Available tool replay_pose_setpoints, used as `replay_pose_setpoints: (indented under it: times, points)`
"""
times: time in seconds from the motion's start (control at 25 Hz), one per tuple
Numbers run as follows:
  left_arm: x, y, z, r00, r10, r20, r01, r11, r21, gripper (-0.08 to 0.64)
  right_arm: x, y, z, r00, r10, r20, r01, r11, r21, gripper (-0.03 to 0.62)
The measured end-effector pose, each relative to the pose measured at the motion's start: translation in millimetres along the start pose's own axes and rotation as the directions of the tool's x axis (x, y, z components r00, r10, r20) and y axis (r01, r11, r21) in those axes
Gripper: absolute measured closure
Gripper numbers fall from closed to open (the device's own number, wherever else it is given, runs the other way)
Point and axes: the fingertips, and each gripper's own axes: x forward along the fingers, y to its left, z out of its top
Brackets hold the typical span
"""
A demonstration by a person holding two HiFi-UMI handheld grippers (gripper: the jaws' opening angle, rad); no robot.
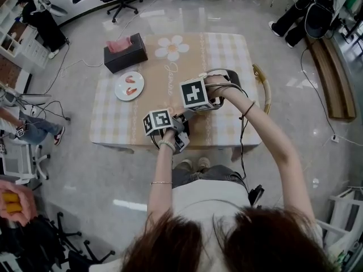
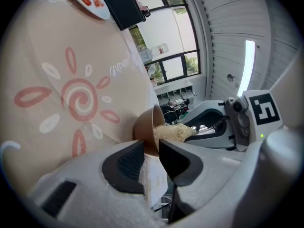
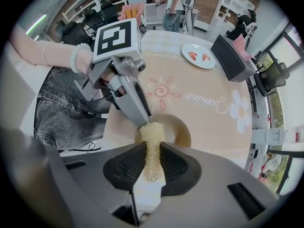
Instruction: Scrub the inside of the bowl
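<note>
A brown bowl (image 2: 144, 126) stands tilted on its side near the table's front edge. My left gripper (image 2: 151, 148) is shut on the bowl's rim. A pale yellow mesh scrubber (image 3: 151, 144) is clamped in my right gripper (image 3: 151, 167), and its tip reaches into the bowl (image 3: 179, 133). From the left gripper view the scrubber (image 2: 172, 132) lies inside the bowl's mouth. In the head view the left gripper (image 1: 173, 124) and right gripper (image 1: 184, 111) meet over the bowl, which is hidden there.
The table (image 1: 224, 52) has a beige cloth with flower prints. A white plate (image 1: 129, 86) with red food and a black tissue box (image 1: 125, 52) lie at the far left. A curved wooden piece (image 1: 264, 87) hangs by the table's right edge.
</note>
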Motion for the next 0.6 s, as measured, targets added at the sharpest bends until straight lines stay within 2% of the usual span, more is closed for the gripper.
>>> replay_pose_setpoints:
  times: [0.6]
  points:
    - [-0.4,-3.1,1.3,1.0,-0.012,-0.008,0.012,1.0,-0.004,0.462,-6.2,-10.0,4.6,1.0,-0.024,0.01,0.026,0.988,-0.153,0.514]
